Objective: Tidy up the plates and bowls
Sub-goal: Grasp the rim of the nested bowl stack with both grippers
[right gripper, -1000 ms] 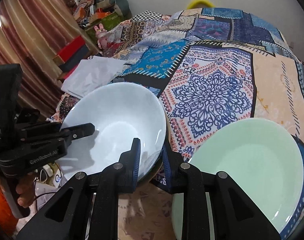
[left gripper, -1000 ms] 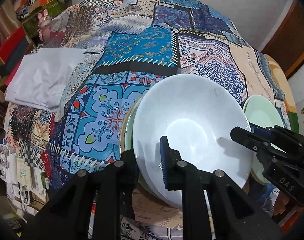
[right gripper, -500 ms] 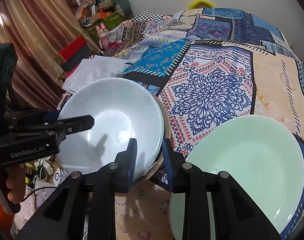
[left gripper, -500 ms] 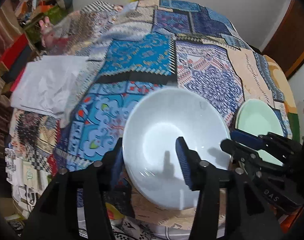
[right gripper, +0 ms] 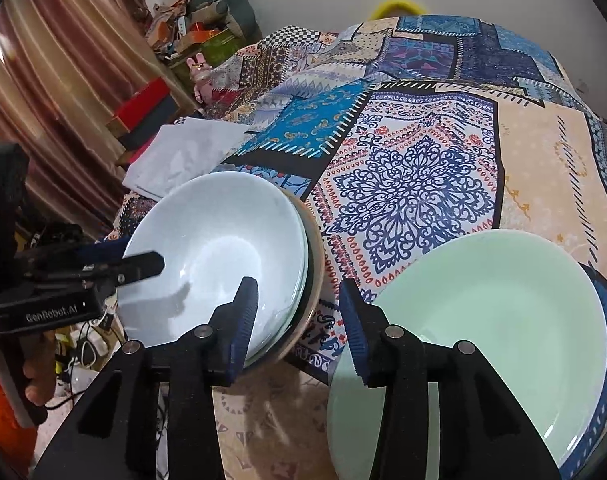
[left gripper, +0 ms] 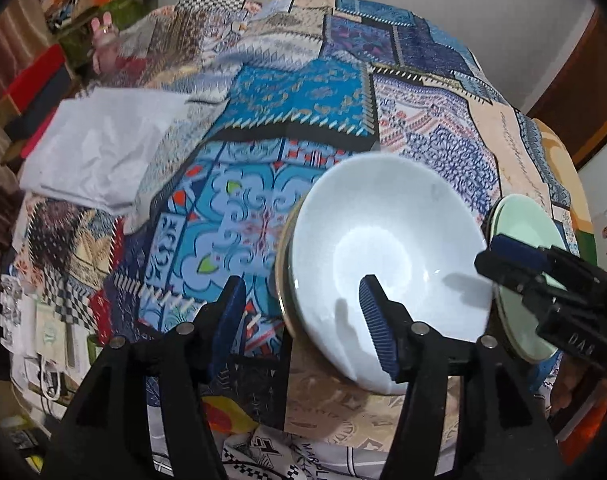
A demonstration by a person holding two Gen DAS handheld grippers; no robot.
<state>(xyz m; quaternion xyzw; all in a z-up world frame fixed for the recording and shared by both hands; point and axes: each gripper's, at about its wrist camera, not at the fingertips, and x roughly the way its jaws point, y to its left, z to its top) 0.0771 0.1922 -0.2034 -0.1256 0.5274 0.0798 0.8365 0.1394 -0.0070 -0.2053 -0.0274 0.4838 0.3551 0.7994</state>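
Black plastic frames the foreground on a quilt-covered bed (right gripper: 423, 184), where two hand-held tools work over the crockery. The left claw (left gripper: 303, 320) stands spread wide and empty: one ribbed pad hangs outside the white bowl (left gripper: 383, 248), the other over its inner slope, neither visibly touching. The right claw (right gripper: 299, 320) also gapes with nothing between its pads, poised over the strip of quilt that parts the bowl from the green plate (right gripper: 483, 320).

The bowl sits nested on a stack at the near edge of the bed; a greenish rim and a darker, tan-edged dish show beneath it, their number unclear. It holds nothing, as does the plate lying just beside it to the right, itself seemingly resting on another dish.

The bowl looks settled, so the sound next step is probably to draw the left tool straight back and up, clear of the rim, before swinging away; a sideways pull could tip the stack off the mattress edge. Glazed ware on soft bedding is likely to rock.

Farther off lie a grey cloth (left gripper: 103, 152), then clutter by the wall.
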